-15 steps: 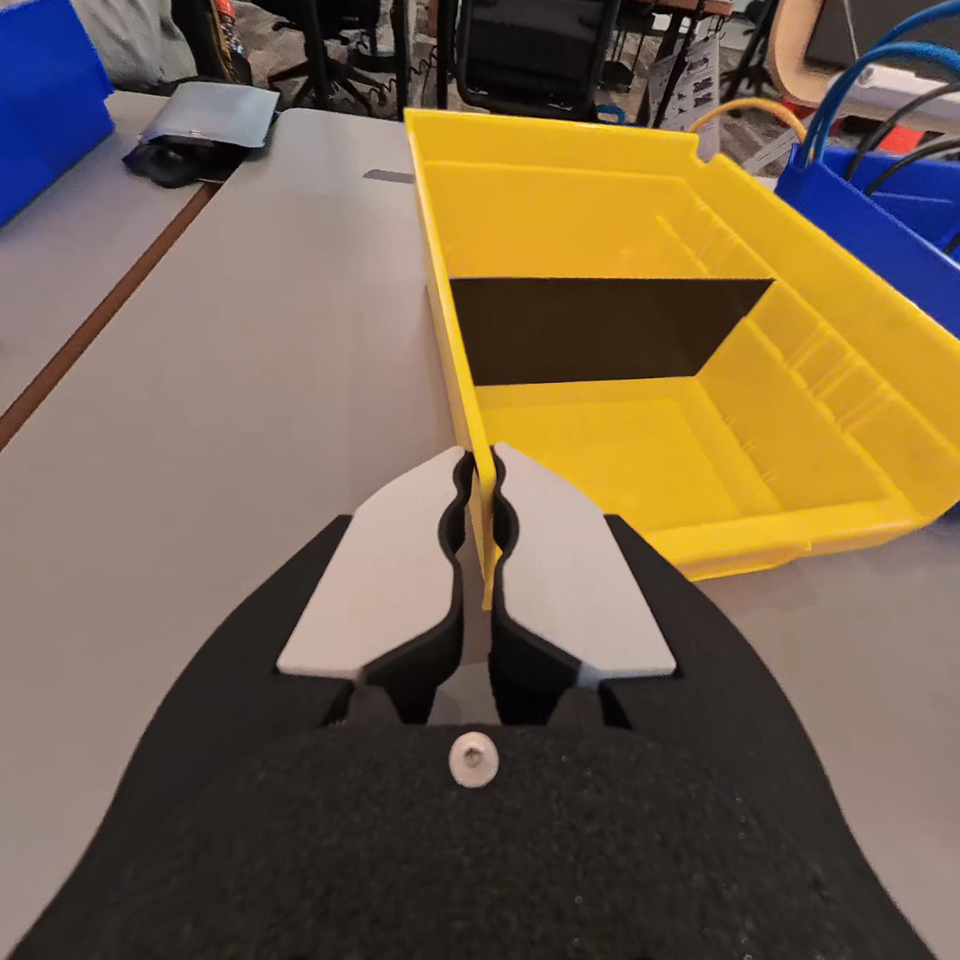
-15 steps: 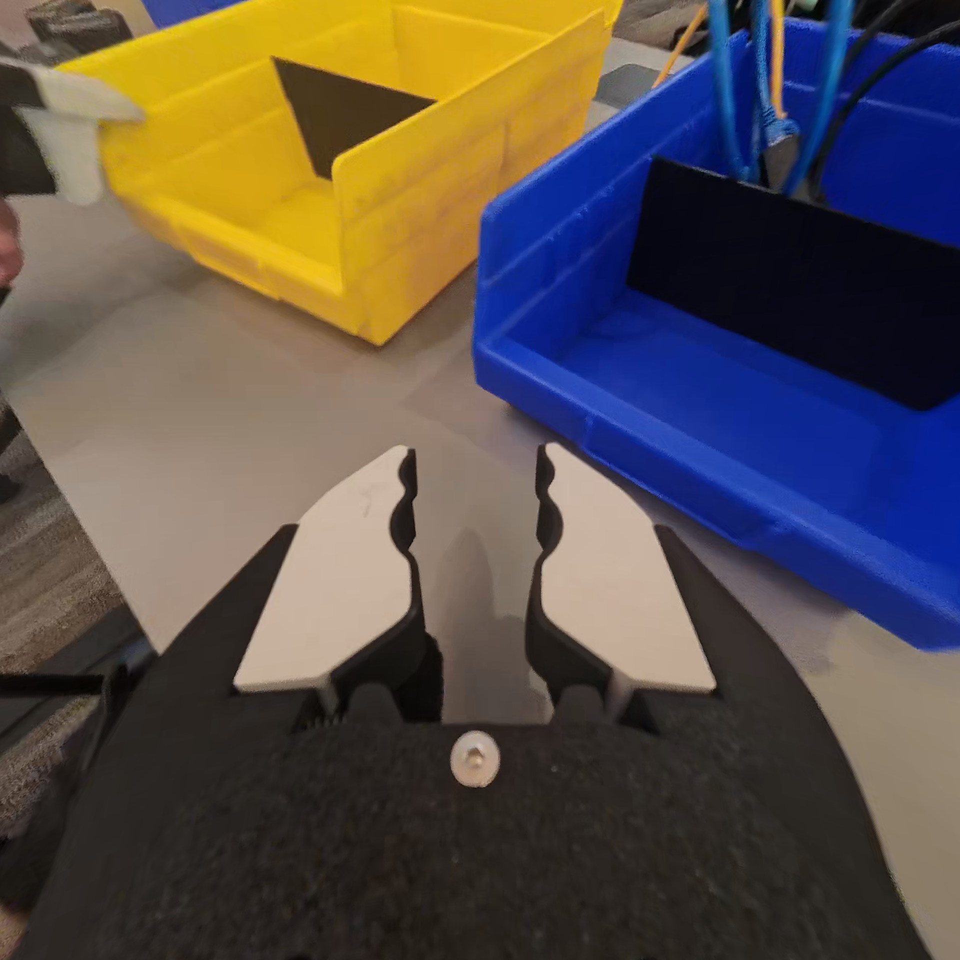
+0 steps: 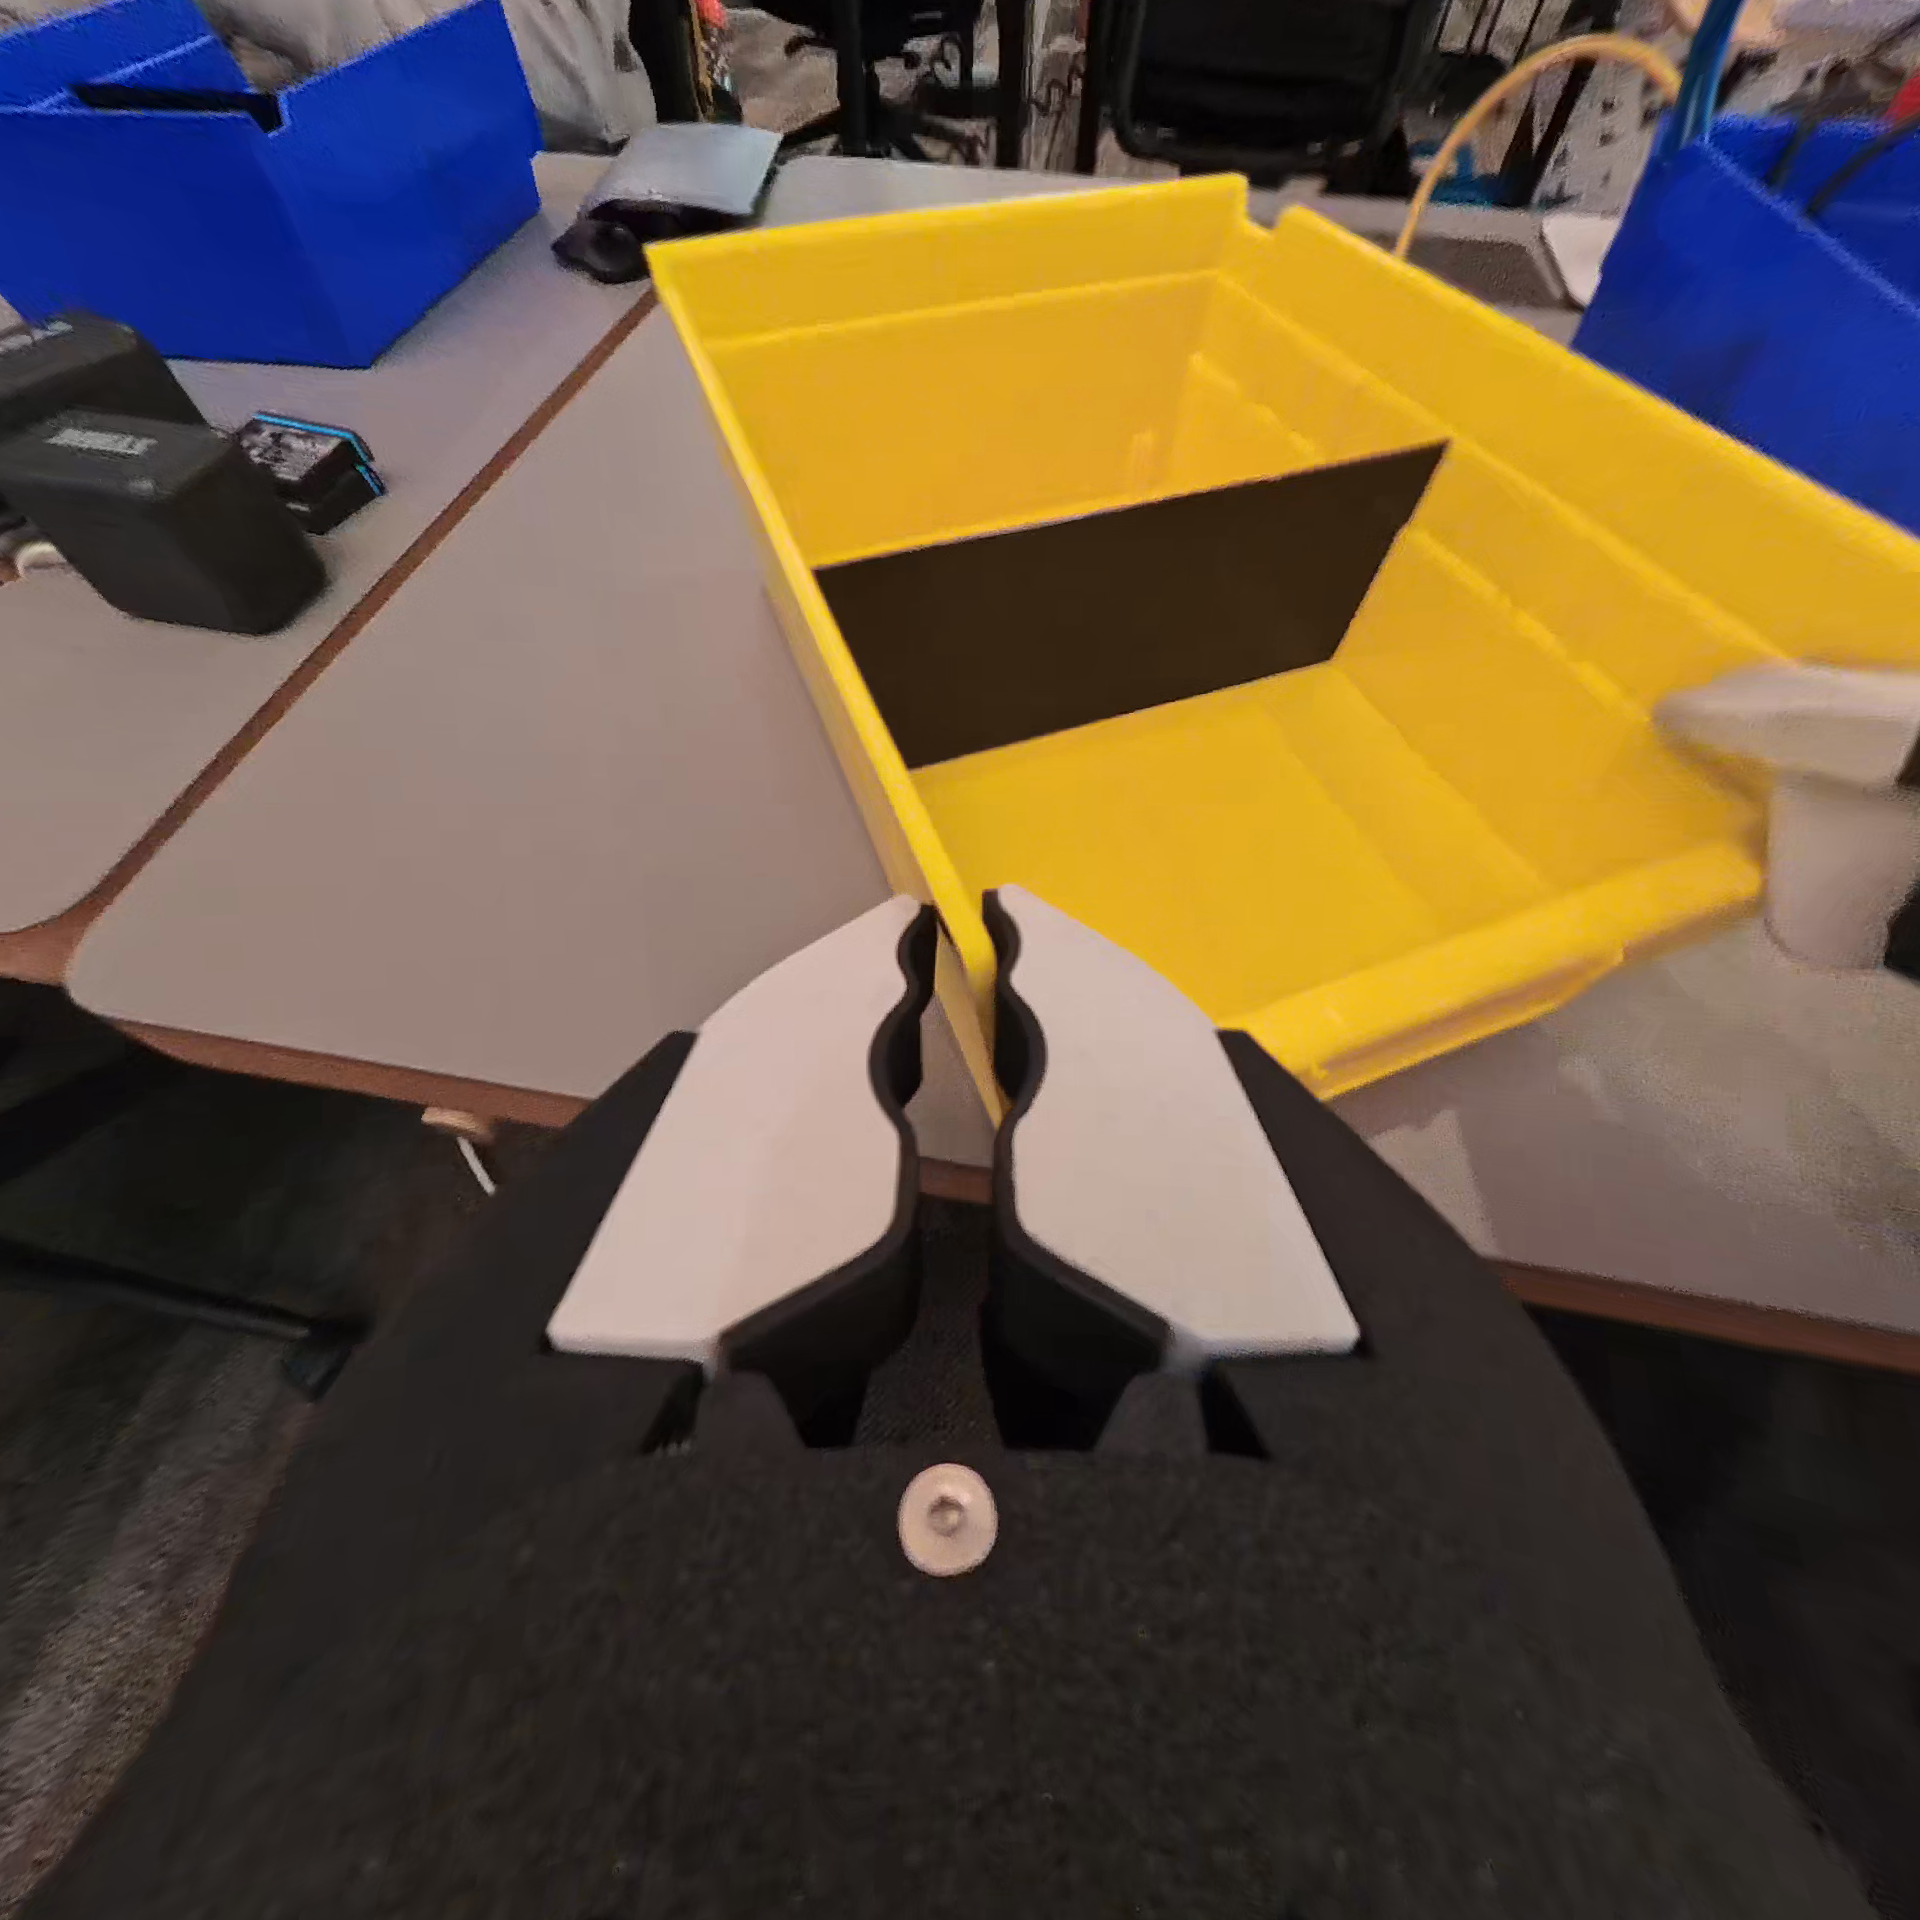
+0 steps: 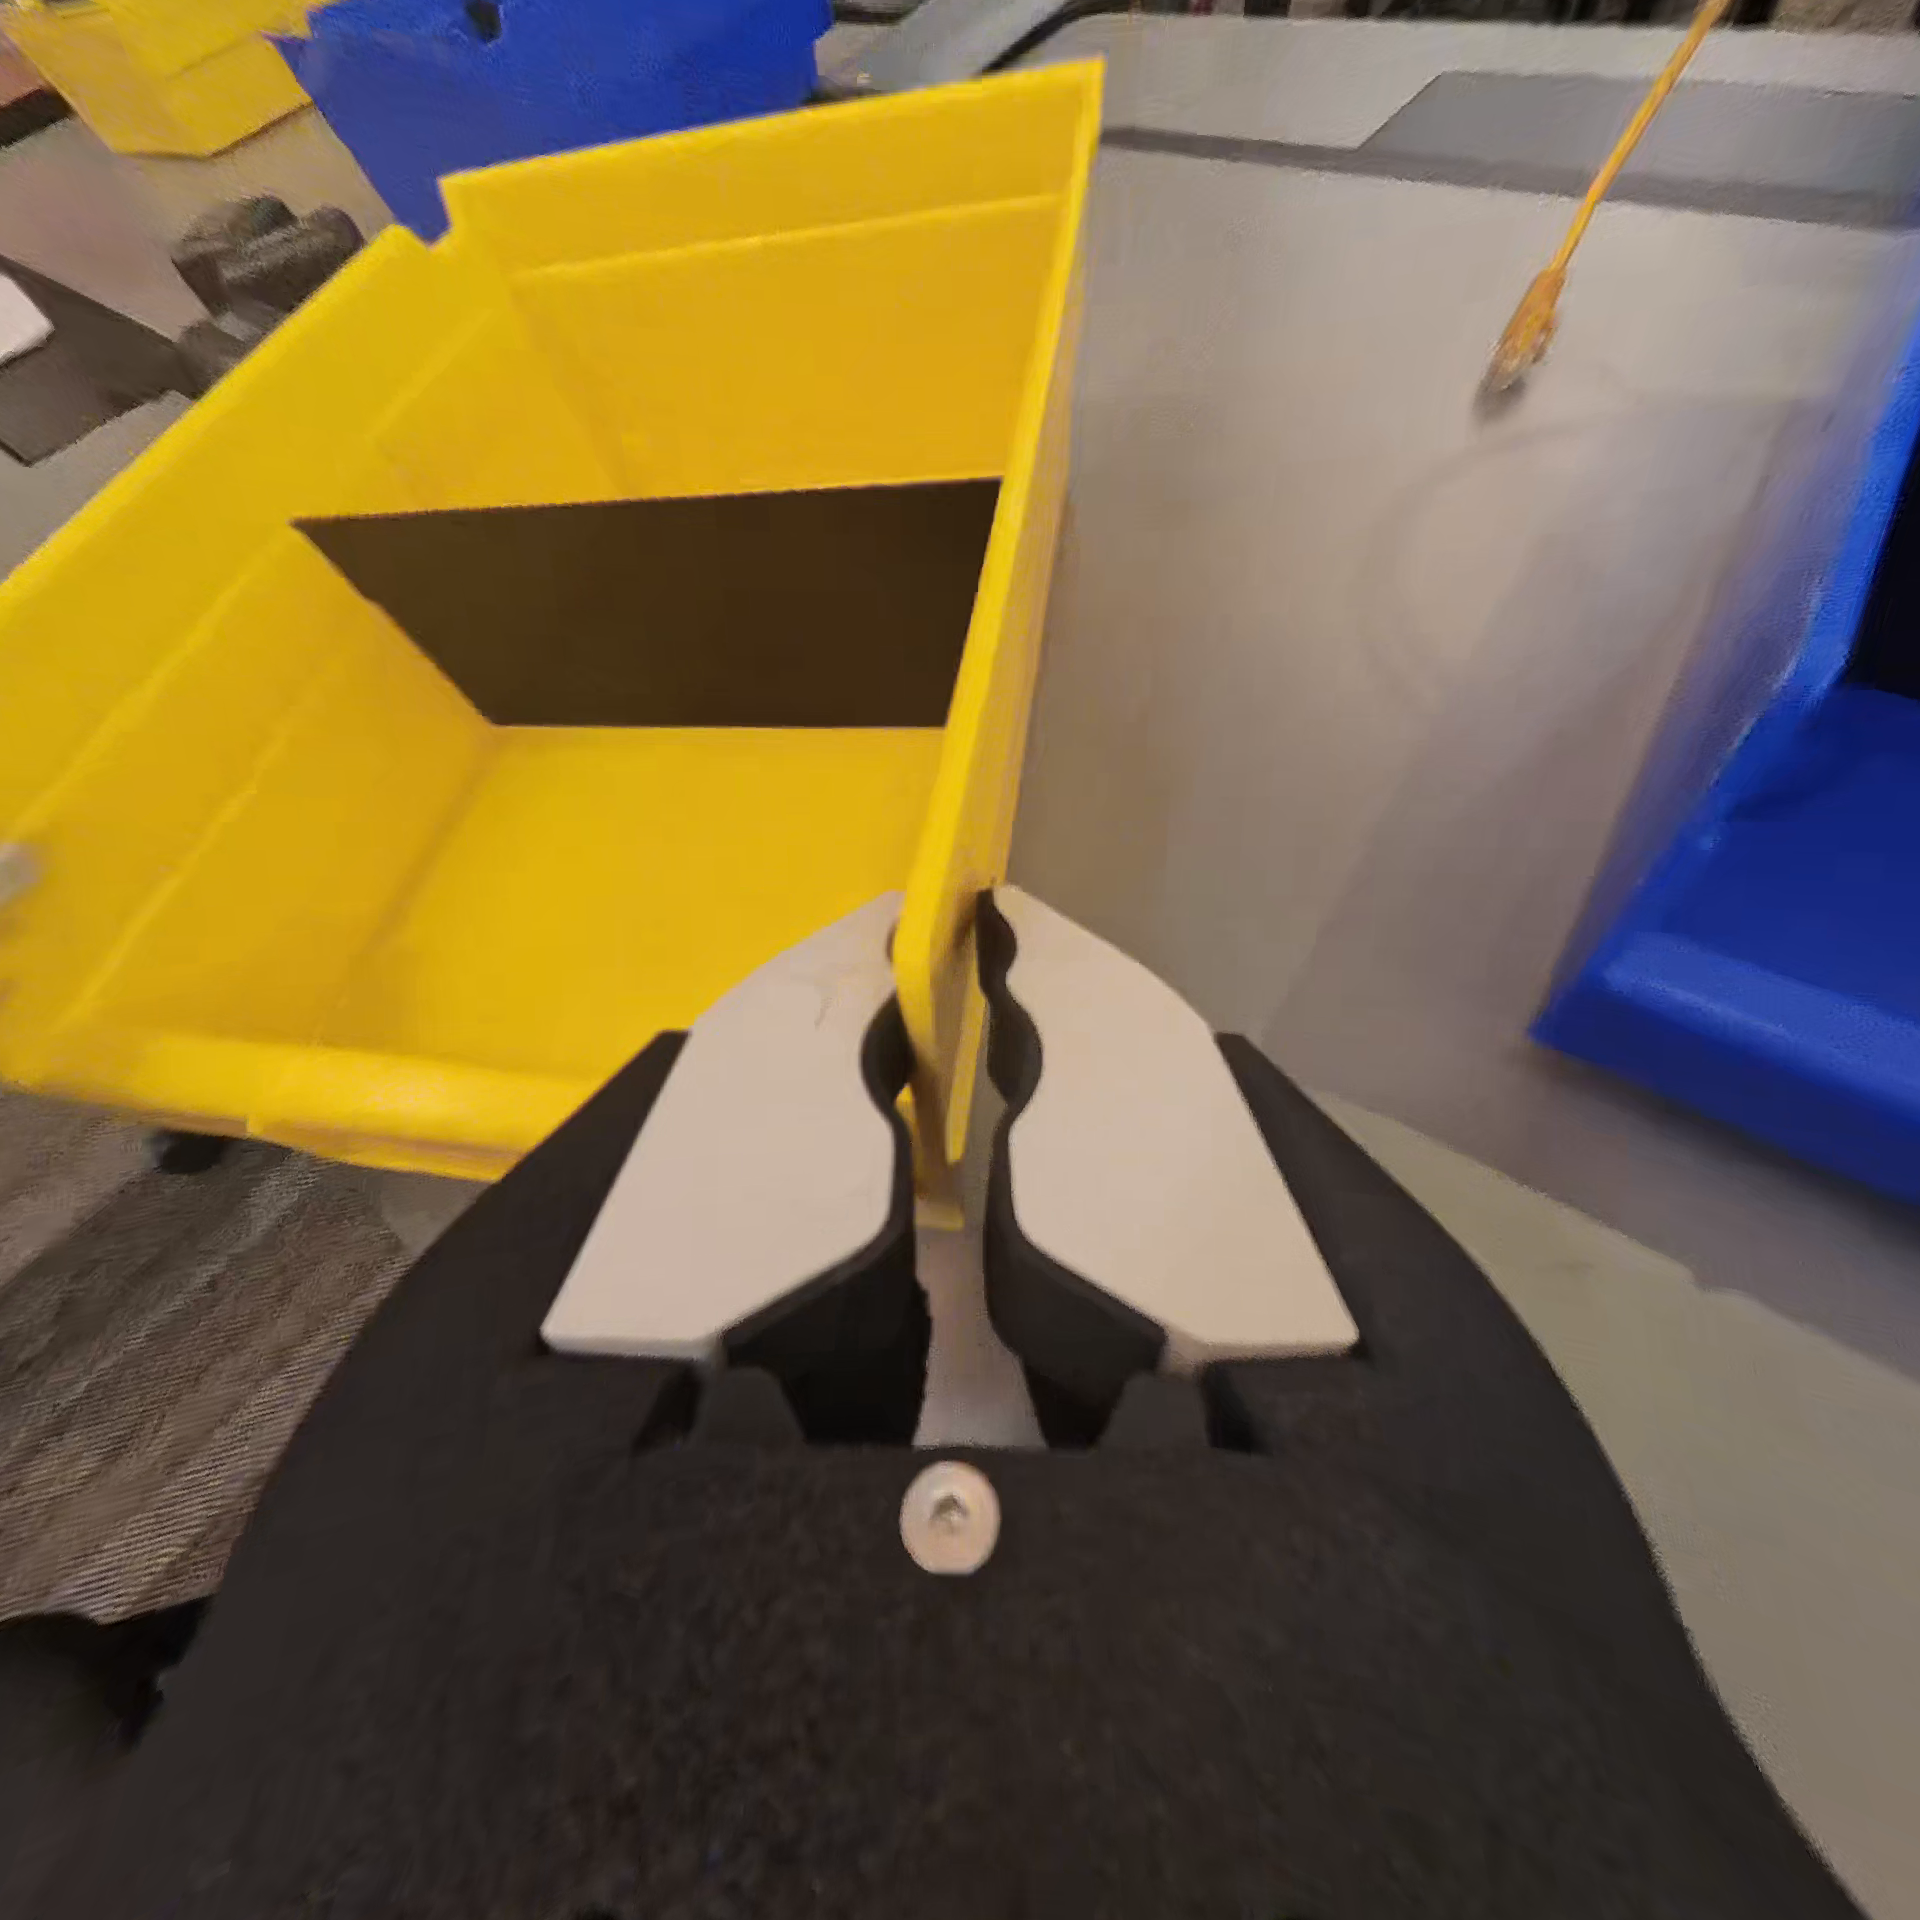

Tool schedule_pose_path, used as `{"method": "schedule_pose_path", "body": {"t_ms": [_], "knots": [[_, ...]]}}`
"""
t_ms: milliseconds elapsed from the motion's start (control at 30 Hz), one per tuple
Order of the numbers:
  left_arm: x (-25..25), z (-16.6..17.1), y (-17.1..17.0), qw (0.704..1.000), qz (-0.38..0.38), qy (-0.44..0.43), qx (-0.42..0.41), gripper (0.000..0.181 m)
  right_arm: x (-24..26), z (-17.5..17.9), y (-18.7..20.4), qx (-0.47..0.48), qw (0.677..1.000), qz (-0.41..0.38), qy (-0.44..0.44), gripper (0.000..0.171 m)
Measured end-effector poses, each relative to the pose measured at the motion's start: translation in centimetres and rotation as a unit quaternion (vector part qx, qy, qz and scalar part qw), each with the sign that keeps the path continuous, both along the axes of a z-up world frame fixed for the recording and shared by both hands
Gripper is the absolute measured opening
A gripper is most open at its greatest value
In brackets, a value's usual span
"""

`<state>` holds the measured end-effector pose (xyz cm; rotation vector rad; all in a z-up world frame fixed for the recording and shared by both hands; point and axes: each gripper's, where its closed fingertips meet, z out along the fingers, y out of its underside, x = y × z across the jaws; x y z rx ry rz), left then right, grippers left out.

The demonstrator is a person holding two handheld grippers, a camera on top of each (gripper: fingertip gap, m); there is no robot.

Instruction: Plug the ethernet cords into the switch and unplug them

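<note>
Yellow bin (image 3: 1039,436) gripped at both near corners: left tongs (image 3: 961,1023) pinched onto its left wall, right tongs (image 4: 940,1023) pinched onto its right wall. Bin empty, black divider (image 3: 1101,613) across the middle. Its near end appears to overhang the counter (image 3: 499,748) edge. Orange cord (image 4: 1558,249) hangs right of the bin, plug free; no switch seen. Judged step: shifting the bin. Both grips should be kept level and moved together, so the thin walls are not twisted.

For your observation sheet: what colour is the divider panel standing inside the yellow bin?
Black. The divider panel shows best in the left wrist view.
</note>
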<state>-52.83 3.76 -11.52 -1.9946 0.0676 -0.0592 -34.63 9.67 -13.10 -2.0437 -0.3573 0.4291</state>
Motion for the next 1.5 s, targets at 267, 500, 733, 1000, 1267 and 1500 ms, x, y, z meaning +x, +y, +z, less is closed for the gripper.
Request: {"method": "schedule_pose_path", "body": {"t_ms": [267, 500, 733, 1000, 1267, 1500], "knots": [[0.4, 5.1, -2.2, 0.998, 0.047, -0.003, 0.047, 0.008, 0.0, 4.7, -0.5, 0.06, 0.998, 0.008, -0.028, 0.003], [8.7, 19.1, 1.2, 0.98, -0.032, 0.041, 0.19, 0.007, 9.0, 16.5, -0.2, 0.168, 0.985, -0.04, -0.001, 0.006], [27.3, 25.9, 6.2, 0.957, -0.172, 0.018, 0.234, 0.008, 28.4, 24.6, -0.2, 0.219, 0.958, -0.184, -0.017, 0.005], [52.4, 17.5, 8.3, 0.938, -0.316, -0.01, 0.14, 0.007, 52.6, 19.2, -4.6, 0.128, 0.926, -0.335, -0.118, 0.004], [64.2, 4.7, 8.0, 0.949, -0.314, 0.017, 0.021, 0.006, 64.3, 6.7, -5.0, 0.011, 0.942, -0.319, -0.101, 0.005], [63.0, -0.5, 5.1, 0.952, -0.305, 0.02, 0.021, 0.01, 63.6, -0.5, -5.6, 0.004, 0.956, -0.283, -0.076, 0.004]]}}
